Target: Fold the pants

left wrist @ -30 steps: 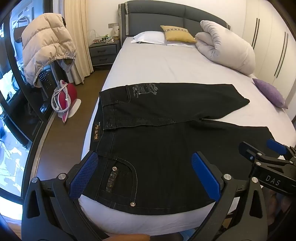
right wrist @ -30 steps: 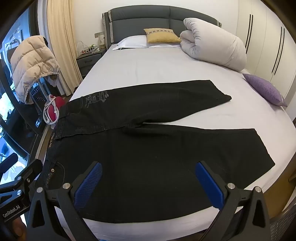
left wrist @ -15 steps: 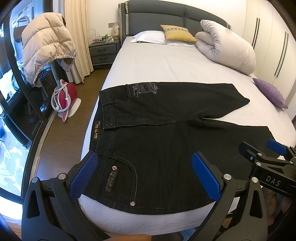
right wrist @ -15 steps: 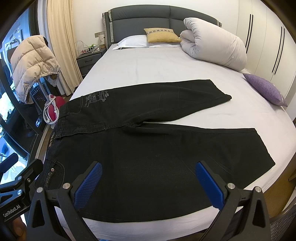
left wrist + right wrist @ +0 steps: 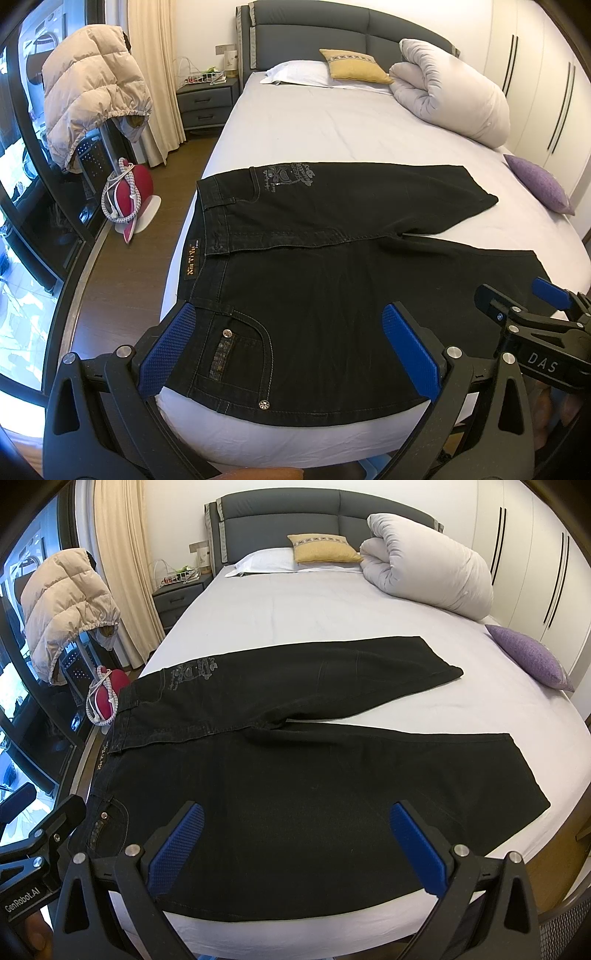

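Pants flat on bed, pillows behind.

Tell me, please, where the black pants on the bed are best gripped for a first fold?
Probably the near edge of the black pants: left hand-held gripper at the waistband corner by the pocket, right hand-held gripper nearer that leg's hem. Come from the bed's foot; they lie flat, legs splayed.

a rolled white duvet lies on the bed beside a yellow cushion; a purple pillow rests at the bed's right edge.
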Demonstrator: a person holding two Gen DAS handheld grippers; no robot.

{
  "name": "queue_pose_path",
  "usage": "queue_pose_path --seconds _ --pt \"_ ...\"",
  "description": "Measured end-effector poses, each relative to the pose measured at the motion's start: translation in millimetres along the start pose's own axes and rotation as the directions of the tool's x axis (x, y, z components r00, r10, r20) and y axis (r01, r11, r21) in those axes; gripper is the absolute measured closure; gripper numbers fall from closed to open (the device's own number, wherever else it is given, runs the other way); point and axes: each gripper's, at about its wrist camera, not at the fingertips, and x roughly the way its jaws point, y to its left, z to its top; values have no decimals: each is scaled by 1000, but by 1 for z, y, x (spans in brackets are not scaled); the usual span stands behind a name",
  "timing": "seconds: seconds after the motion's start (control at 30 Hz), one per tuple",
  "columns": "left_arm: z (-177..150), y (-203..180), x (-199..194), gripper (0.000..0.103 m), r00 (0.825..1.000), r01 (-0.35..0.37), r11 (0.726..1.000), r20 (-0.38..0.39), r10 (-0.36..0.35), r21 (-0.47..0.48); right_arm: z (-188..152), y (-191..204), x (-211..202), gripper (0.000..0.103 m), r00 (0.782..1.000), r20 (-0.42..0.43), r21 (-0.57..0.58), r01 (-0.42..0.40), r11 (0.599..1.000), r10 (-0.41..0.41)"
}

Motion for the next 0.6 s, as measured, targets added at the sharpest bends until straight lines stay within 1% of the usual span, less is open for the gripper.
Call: queue_pose_path --seconds 0.6 --pt "0 -3 1 0 1000 0 1000 -3 0 0 -3 2 3 0 1000 -4 -1 0 1000 0"
